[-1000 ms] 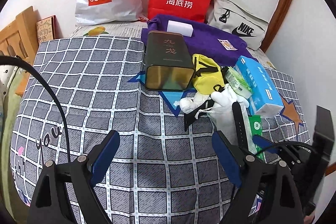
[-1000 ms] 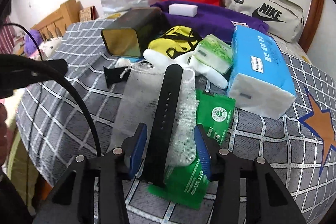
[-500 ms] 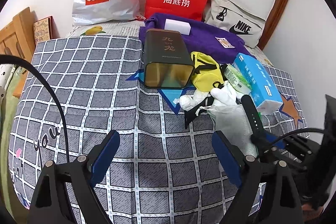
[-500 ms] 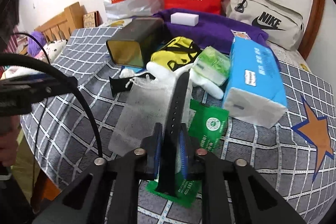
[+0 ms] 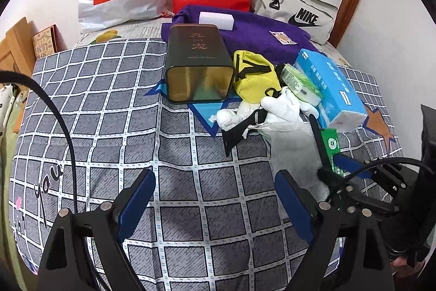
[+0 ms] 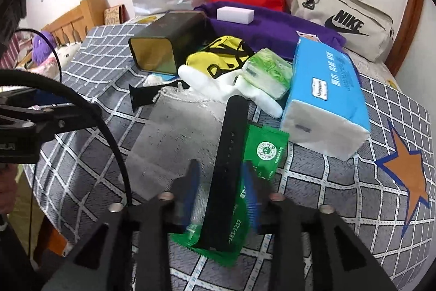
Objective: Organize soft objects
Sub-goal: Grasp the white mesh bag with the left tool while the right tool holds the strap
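Grey checked bedspread covers the bed, bare on the left where the left tool hovers, jaws wide apart, nothing between them. Middle of the bed: dark gold tea tin on its side, open mouth toward camera. Right of it the soft pile: yellow pouch, white glove, mesh drawstring bag, green tissue pack, blue tissue box. Black watch strap lies over the mesh bag and a green sachet, running toward the right tool.

Right tool: jaws have just been opening, blurred in its own view; the strap sits between them but the pads look off it on both sides, so not clamped. Strap end rests low on the sachet, near the bed's front edge.

Step, as I judge it: grasp attempt on the strap, looks let go or slipped. Next move likely calls for re-centring on the strap, closing firmly on it alone without catching sachet or mesh, then lifting clear. The tin could be the destination; can't confirm.
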A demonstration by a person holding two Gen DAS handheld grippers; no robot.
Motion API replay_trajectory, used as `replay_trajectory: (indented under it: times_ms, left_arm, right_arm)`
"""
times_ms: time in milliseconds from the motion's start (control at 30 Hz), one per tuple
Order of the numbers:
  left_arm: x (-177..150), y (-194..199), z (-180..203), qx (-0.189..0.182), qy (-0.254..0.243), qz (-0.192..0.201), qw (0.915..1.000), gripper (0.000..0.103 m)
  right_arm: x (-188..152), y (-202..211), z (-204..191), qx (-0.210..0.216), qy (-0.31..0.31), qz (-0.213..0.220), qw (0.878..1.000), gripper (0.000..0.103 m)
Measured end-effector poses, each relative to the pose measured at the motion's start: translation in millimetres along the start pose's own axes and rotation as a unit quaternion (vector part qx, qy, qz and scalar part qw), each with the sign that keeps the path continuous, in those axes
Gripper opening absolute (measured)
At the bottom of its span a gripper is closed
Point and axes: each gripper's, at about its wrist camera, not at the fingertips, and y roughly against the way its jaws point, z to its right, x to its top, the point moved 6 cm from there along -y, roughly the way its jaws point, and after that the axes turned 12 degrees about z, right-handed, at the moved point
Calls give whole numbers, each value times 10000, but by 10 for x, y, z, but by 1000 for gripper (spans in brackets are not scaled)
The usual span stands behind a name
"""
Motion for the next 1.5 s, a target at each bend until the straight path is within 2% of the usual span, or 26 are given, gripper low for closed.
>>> replay_trajectory:
  times_ms: [133, 167, 200, 233, 300, 500, 767, 900, 1100, 1233, 1300, 1400, 1467, 1500]
  left_arm:
    - [-9, -2, -8, 17, -31, -12, 10000, 89]
    - [-11, -6, -7, 20, -36, -16, 10000, 89]
    - [-13, -9, -7, 17, -40, -18, 10000, 89]
    - [-18, -14, -7, 8, -45, -25, 10000, 89]
    - [-28, -26, 2, -5, -64, -43, 10000, 89]
    - [-53, -61, 93, -126, -163, -94, 9997, 89]
    - [-101, -152, 389, -637, -126, -252, 9976, 89]
    - [-132, -272, 584, -789, -178, -327, 9962, 92]
    - [-166, -493, 855, -845, -454, -459, 9943, 93]
    - [-183, -649, 968, -611, -693, -545, 9942, 92]
    - [-150, -659, 991, -575, -760, -423, 9945, 90]
    - [-105, -660, 965, -687, -573, -301, 9955, 61]
    - [-79, -670, 926, -702, -513, -303, 9958, 48]
    - [-66, -669, 904, -719, -516, -300, 9956, 38]
  right_arm:
    - [-35, -99, 3, -50, 23, -77, 10000, 40]
    - [-34, -114, 24, -13, -34, -77, 10000, 35]
    - [-28, -115, 49, 37, -91, -51, 9999, 22]
    - [-25, -113, 64, 137, -151, -63, 9998, 21]
    - [-16, -77, 91, 311, -248, -55, 9992, 20]
    - [77, 121, 172, 368, -419, 143, 9983, 20]
    - [62, 363, 471, 38, -584, 325, 9978, 20]
    - [-3, 451, 674, -178, -686, 351, 9969, 20]
    - [-52, 532, 858, -251, -780, 426, 9957, 20]
    - [-93, 533, 916, -282, -812, 399, 9955, 20]
    - [-108, 517, 935, -294, -817, 344, 9956, 20]
    - [-120, 496, 969, -317, -799, 270, 9959, 20]
    - [-113, 490, 986, -313, -844, 255, 9956, 20]
    - [-103, 486, 993, -312, -859, 253, 9955, 20]
